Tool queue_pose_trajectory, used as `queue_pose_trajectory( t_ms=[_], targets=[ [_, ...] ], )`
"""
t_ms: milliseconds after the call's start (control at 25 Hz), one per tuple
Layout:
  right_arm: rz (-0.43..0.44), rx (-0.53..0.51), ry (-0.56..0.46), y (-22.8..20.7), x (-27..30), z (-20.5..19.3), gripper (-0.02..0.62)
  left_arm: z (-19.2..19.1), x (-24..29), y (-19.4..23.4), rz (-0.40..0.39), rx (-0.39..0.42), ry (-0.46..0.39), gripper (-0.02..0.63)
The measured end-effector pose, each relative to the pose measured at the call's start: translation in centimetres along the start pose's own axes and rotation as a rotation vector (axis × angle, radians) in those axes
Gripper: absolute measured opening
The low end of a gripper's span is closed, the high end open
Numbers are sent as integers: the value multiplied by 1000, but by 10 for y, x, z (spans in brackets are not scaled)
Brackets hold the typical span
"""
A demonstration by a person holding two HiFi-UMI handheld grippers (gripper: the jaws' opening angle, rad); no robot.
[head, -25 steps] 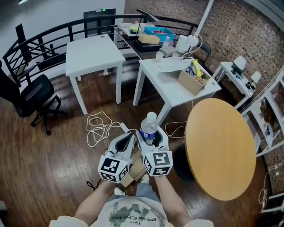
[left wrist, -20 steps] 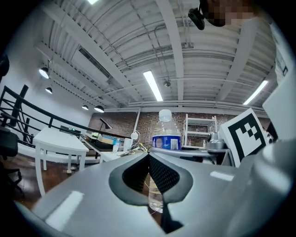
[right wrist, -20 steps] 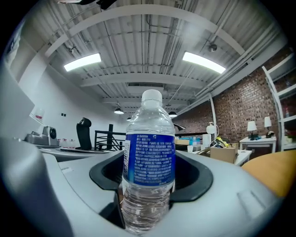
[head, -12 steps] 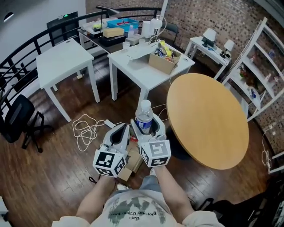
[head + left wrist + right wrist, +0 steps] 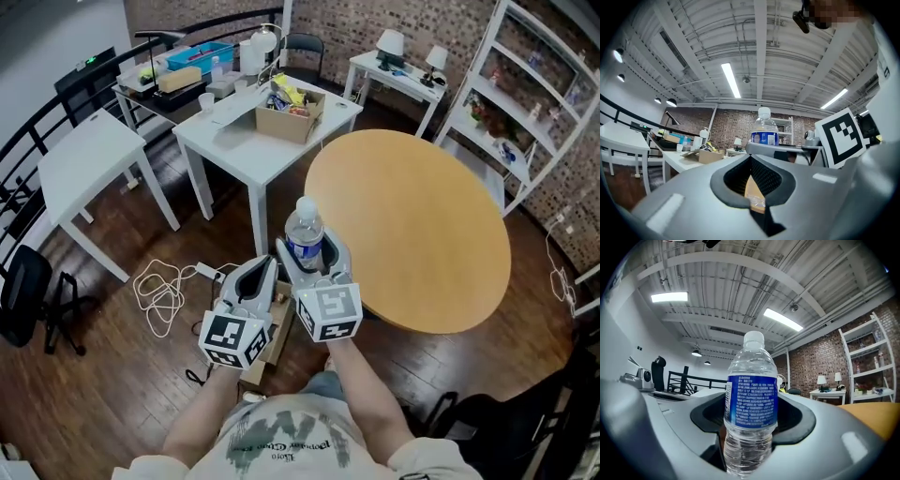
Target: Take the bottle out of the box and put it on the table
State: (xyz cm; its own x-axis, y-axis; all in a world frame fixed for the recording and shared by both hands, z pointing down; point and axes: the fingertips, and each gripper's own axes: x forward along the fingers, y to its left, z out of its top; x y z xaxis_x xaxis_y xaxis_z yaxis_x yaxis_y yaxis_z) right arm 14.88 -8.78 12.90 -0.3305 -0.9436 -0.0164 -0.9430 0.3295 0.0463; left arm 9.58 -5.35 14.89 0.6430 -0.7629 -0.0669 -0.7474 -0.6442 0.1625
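A clear water bottle (image 5: 304, 232) with a blue label and white cap stands upright between the jaws of my right gripper (image 5: 307, 253), which is shut on its lower body. In the right gripper view the bottle (image 5: 751, 399) fills the middle, and the jaws of the right gripper (image 5: 750, 437) press on both sides. My left gripper (image 5: 263, 273) is close beside it on the left, jaws together and empty. From the left gripper (image 5: 752, 161) view the bottle (image 5: 764, 129) shows just past the jaws. The bottle hovers by the near left edge of the round wooden table (image 5: 412, 225). A cardboard box (image 5: 270, 339) lies on the floor under the grippers.
A white table (image 5: 246, 150) behind carries an open carton of items (image 5: 286, 111). Another white table (image 5: 82, 169) stands left. A white cable (image 5: 159, 291) lies coiled on the wood floor, a black chair (image 5: 23, 300) is far left, and white shelving (image 5: 525, 103) stands at the right.
Both grippers and the held bottle have swung right toward the round table. The bottle was over the floor and is now at the table's edge. Both grips look unchanged.
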Motion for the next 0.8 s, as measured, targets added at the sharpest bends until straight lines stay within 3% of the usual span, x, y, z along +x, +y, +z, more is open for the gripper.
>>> queue_pose_trajectory(
  t_ms=[360, 800],
  targets=[
    [-137, -19, -1, -130, -36, -2, 291, -21, 91, -94, -133, 4, 35, -5],
    [-390, 14, 15, -291, -112, -24, 291, -67, 190, -219, -357, -12, 127, -5]
  ],
)
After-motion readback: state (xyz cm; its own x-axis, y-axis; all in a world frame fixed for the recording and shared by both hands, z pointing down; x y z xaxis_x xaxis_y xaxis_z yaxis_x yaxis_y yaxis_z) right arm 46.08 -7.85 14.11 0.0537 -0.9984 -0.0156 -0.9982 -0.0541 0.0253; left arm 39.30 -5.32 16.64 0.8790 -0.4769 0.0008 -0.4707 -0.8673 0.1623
